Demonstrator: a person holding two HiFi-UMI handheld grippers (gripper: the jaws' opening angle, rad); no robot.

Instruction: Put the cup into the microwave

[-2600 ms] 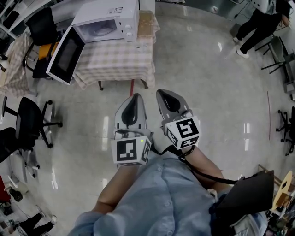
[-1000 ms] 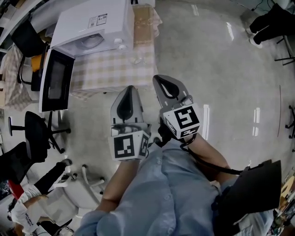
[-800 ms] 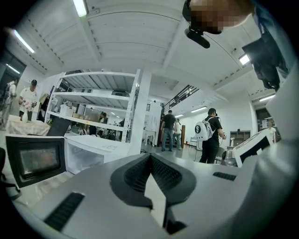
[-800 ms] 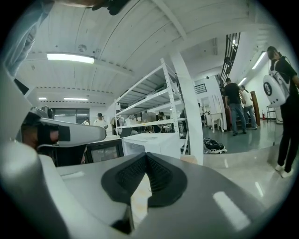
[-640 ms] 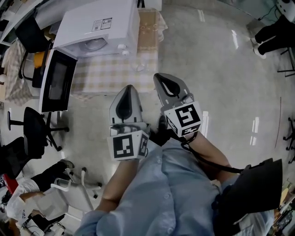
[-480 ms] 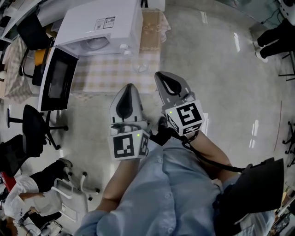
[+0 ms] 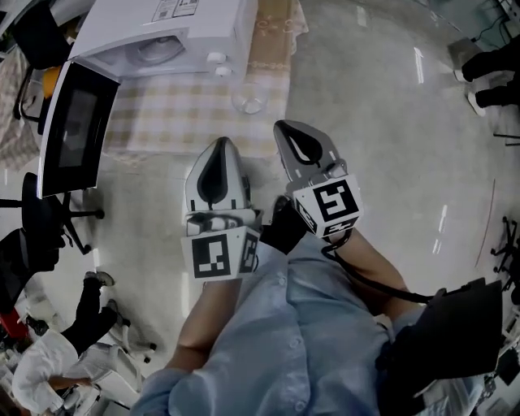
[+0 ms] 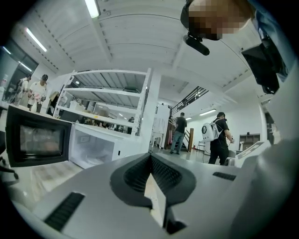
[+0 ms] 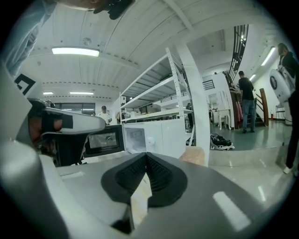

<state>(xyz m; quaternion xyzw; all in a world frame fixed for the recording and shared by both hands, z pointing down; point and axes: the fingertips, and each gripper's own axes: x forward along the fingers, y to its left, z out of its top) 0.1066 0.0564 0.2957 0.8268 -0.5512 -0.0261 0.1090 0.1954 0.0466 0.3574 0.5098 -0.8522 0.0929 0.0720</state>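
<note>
The cup [image 7: 249, 99] stands on the table [image 7: 162, 118] just in front of the microwave [image 7: 162, 32], near its knobs. The left gripper [image 7: 219, 148] and right gripper [image 7: 287, 132] are short of the microwave, jaws closed together and empty.

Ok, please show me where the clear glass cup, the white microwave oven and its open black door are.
Clear glass cup [image 7: 249, 99]: head view, the middle of its open top.
White microwave oven [image 7: 207, 24]: head view, its top panel.
Open black door [image 7: 69, 128]: head view, its dark window.
</note>
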